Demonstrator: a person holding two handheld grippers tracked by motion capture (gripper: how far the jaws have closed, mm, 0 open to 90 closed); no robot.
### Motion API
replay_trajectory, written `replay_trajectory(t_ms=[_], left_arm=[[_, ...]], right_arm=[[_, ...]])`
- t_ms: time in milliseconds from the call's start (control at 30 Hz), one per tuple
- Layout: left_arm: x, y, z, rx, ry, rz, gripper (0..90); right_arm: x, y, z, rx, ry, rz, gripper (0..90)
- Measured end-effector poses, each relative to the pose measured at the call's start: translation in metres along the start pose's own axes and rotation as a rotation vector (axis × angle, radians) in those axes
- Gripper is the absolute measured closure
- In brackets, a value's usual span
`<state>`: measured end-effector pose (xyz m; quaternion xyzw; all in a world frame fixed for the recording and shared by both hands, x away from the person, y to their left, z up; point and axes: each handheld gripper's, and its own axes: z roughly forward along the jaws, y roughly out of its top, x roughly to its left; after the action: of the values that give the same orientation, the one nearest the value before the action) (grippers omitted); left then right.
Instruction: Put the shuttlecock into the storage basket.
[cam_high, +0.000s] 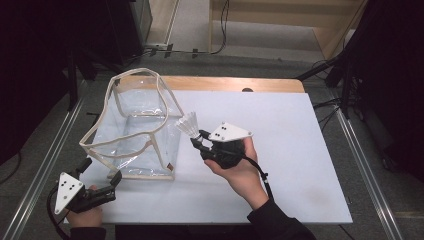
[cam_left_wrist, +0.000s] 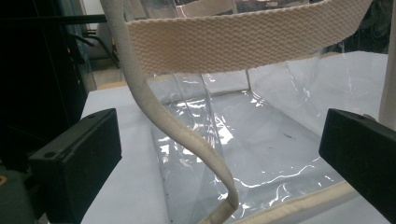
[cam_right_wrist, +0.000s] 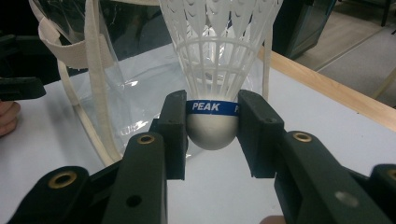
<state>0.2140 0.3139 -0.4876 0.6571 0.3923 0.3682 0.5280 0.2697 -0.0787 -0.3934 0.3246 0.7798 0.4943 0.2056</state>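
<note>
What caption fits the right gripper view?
Right gripper clamps a white plastic shuttlecock by its rounded cork base, beside a clear plastic bag with cream webbing trim.

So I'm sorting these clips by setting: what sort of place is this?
Probably a lab or workshop recording station, not a home: a white board laid over a wooden table, metal rails along both sides, and cables trailing over the grey floor behind.

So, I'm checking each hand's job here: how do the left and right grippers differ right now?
The right gripper is shut on the shuttlecock, clamping its round base; the left gripper stands open with nothing pressed between its pads. The right one is raised beside the clear bag; the left sits low at the bag's near corner, its strap hanging between the jaws. Both have black jaws and a grey plate on top.
</note>
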Motion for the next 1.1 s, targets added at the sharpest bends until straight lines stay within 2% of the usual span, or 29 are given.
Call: replay_trajectory(t_ms=[1100], left_arm=[[0.0,0.0,0.0,-0.002,-0.002,-0.005,0.0]], right_arm=[[0.005,0.021,0.002,-0.037,0.007,-0.021,62.9]])
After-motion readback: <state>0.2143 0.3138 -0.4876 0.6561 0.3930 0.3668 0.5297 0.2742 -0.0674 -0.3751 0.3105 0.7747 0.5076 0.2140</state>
